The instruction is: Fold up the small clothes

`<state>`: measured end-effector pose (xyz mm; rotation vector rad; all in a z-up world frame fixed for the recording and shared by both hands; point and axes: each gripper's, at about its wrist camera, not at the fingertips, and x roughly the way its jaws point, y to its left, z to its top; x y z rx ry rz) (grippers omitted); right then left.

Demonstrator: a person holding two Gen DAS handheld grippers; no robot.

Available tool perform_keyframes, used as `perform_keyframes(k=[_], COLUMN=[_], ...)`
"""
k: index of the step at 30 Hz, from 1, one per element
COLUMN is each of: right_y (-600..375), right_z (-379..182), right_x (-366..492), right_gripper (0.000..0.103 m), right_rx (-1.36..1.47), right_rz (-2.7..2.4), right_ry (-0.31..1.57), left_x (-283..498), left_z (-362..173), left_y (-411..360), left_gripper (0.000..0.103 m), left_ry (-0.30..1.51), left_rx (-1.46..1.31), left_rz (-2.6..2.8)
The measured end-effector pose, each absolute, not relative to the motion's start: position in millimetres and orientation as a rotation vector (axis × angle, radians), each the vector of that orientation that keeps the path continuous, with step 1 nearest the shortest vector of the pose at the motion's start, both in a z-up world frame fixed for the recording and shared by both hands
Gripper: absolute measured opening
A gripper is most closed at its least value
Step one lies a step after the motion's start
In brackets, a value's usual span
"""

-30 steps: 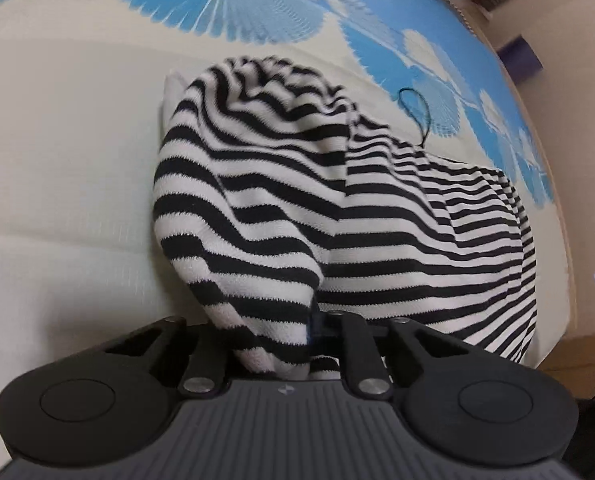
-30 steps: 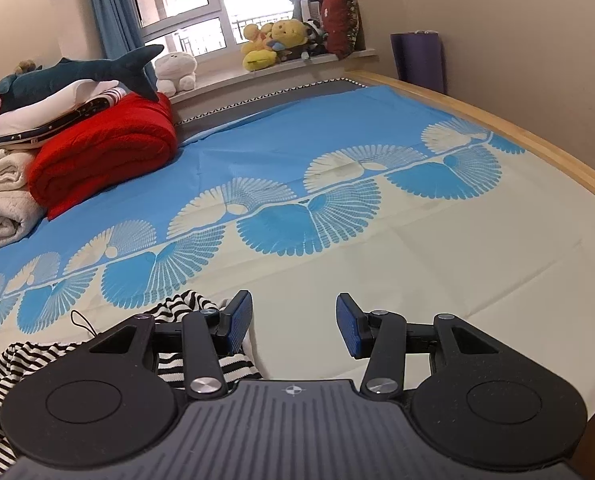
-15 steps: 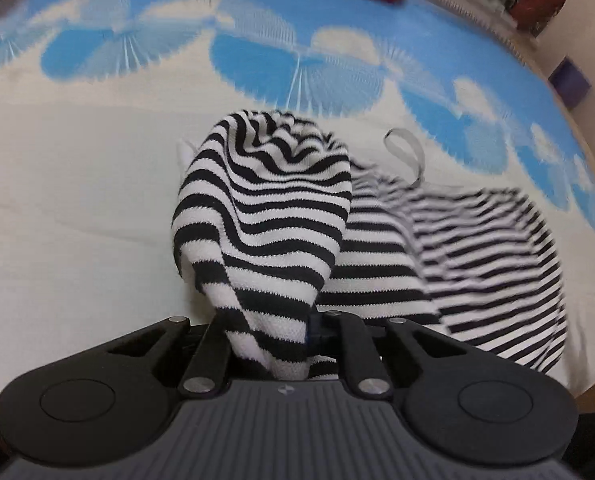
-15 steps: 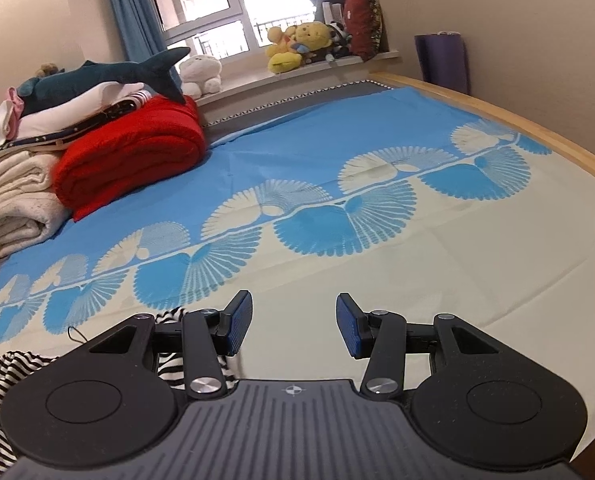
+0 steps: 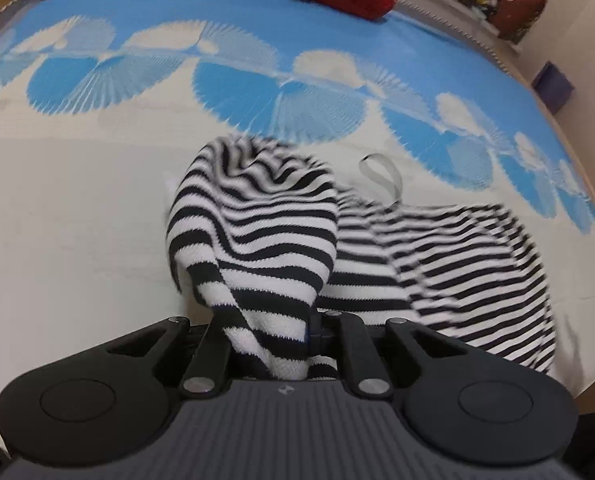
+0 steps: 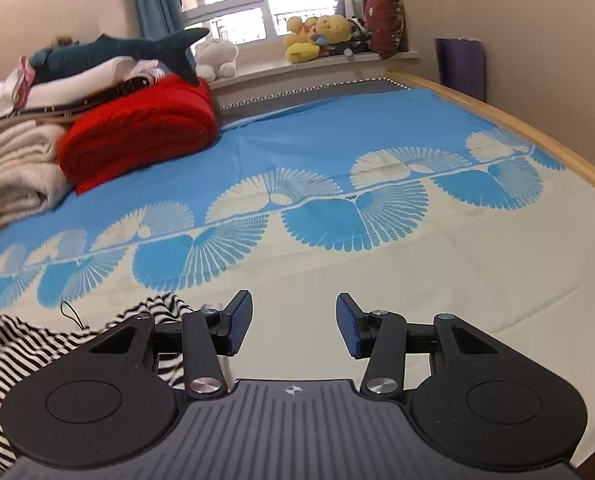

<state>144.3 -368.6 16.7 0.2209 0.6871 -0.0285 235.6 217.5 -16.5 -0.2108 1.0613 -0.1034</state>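
Fabric of the striped garment (image 5: pixel 257 240) is bunching up inside the left claw (image 5: pixel 273 344), which is clenching one edge and holding it above the bed sheet (image 5: pixel 77 220), probably so that this part can go over the rest lying on the bed. The right claw (image 6: pixel 293 328) is waiting released and empty just beside the garment, likely ready for the other edge.

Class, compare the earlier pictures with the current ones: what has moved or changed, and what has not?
The left gripper, clamped on the black-and-white striped knit garment, has lifted that end off the blue-and-cream bedsheet. Unchanged: its grip, and the right gripper, open and empty.
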Motion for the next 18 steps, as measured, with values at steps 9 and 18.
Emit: perform_keyframes(k=[9,18], right_y=[-376,-383], right_z=[13,11], right_x=[149,147], right_gripper=[0.048,0.048], right_rx=[0.247,0.255], right_rz=[-0.037,-0.059], right_ry=[0.703,0.709], left_x=[252,261], left_z=[26,12], left_y=[124,-51], left_gripper=[0.013,0.013], left_ry=[0.979,1.021], left_rx=[-0.228,-0.107], left_rz=[-0.285,-0.452])
